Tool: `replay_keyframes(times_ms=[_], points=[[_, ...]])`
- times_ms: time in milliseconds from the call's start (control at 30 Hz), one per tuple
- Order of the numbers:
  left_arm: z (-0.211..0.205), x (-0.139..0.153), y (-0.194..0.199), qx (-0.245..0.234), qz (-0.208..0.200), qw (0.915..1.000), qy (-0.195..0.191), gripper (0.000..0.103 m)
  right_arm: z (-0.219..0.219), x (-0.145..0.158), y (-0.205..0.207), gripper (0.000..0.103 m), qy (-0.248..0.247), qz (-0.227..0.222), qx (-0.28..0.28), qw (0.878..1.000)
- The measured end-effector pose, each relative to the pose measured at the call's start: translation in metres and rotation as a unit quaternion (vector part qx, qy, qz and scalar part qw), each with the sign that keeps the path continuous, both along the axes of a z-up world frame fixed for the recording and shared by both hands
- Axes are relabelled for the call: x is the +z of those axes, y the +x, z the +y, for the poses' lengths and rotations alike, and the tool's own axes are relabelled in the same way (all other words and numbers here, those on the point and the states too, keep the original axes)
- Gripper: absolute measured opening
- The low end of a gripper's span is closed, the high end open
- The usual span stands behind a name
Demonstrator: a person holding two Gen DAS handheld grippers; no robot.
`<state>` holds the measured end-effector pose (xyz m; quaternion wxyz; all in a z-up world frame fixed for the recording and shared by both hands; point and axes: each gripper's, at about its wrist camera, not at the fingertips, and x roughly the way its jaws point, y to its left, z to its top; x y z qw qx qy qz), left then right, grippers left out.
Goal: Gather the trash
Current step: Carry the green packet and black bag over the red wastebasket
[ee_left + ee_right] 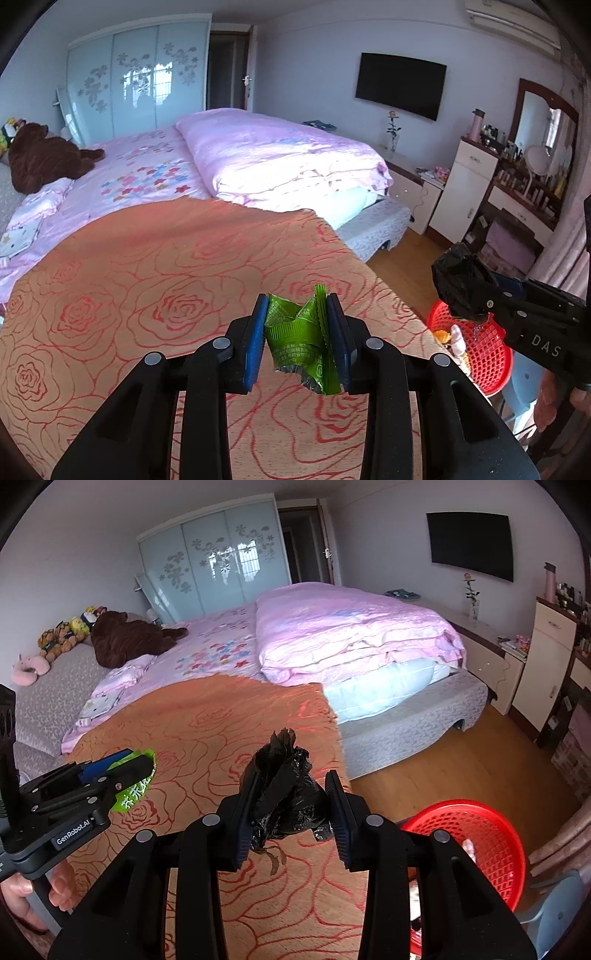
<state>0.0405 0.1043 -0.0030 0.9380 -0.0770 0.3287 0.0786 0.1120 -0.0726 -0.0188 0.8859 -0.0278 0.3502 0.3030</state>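
My left gripper (pixel 297 334) is shut on a crumpled green snack wrapper (pixel 295 332), held above the orange rose-patterned bedspread (pixel 147 280). In the right wrist view that same left gripper (pixel 140 771) shows at the left with the green wrapper (pixel 135 794) in its jaws. My right gripper (pixel 291 808) is shut on a bunched black plastic bag (pixel 288 797), also lifted over the bedspread (pixel 207 738). The left wrist view has the right gripper (pixel 461 295) at the right edge with the black bag (pixel 460 286). A red mesh basket (pixel 480 845) stands on the floor to the right of the bed, with small items inside.
A folded pink quilt (pixel 280 155) and a brown plush bear (pixel 44 158) lie further up the bed. Wooden floor (pixel 461 760) runs along the bed's right side. A dresser with a mirror (pixel 535 166) and low cabinets (pixel 487 657) line the right wall.
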Motion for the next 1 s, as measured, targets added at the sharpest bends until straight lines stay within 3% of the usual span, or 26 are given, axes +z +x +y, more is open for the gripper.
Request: replay_keyframes(times_ms=[400, 1000], points=[[-0.024, 0.01, 0.012, -0.042, -0.011, 0.9987, -0.028, 0.03, -0.048, 0.006, 0.002, 0.035, -0.007, -0.006, -0.047, 0.999], [-0.11, 0.019, 0.055, -0.121, -0.007, 0.9926, -0.01, 0.03, -0.126, -0.006, 0.008, 0.035, -0.015, 0.002, -0.138, 0.99]])
